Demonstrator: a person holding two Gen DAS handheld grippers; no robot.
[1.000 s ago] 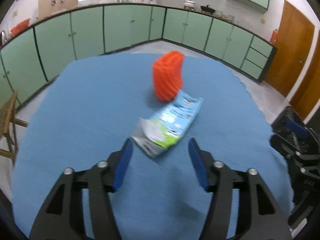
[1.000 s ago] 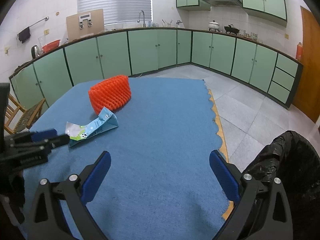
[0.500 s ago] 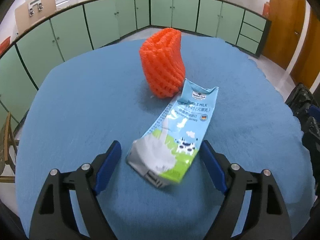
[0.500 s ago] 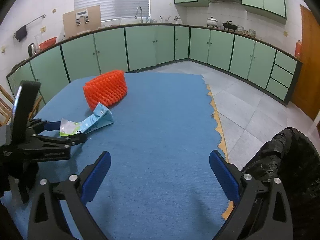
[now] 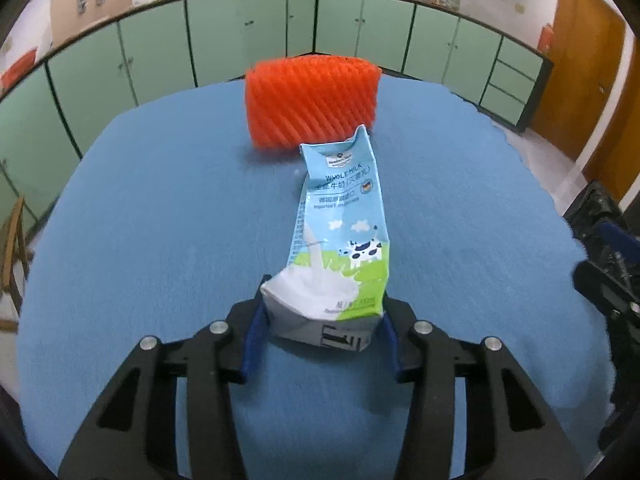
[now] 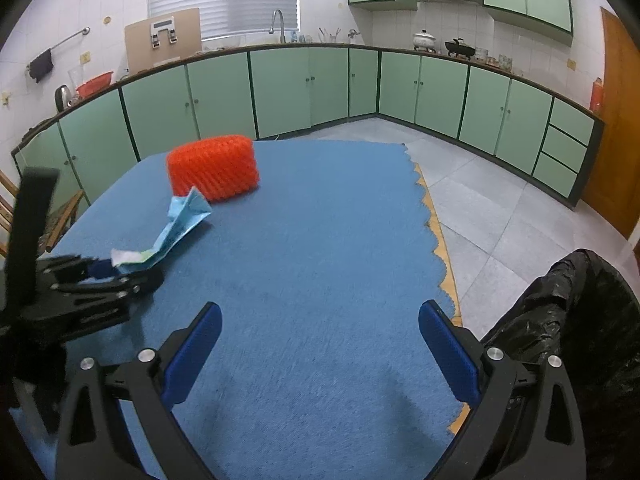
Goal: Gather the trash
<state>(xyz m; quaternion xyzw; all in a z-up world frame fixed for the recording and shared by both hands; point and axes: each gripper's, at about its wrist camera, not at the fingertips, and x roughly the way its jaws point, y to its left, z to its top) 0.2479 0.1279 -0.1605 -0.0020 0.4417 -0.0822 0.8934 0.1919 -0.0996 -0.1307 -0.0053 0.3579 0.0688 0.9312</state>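
Note:
A flattened blue and green milk carton point(image 5: 340, 236) lies on the blue table cloth point(image 5: 160, 220). My left gripper point(image 5: 320, 332) is shut on the carton's near end. The carton also shows in the right wrist view point(image 6: 176, 232), with the left gripper point(image 6: 108, 272) at its near end. An orange foam net sleeve point(image 5: 312, 100) stands just behind the carton, and also shows in the right wrist view point(image 6: 214, 168). My right gripper point(image 6: 320, 348) is open and empty over the cloth's near right part.
A black trash bag point(image 6: 568, 320) stands off the table's right edge, partly seen in the left wrist view point(image 5: 600, 220). A wooden chair point(image 5: 12, 248) stands at the left. Green kitchen cabinets point(image 6: 320, 88) line the far walls.
My left gripper has moved forward around the carton's near end and closed on it. The right gripper has stayed open and nearly still.

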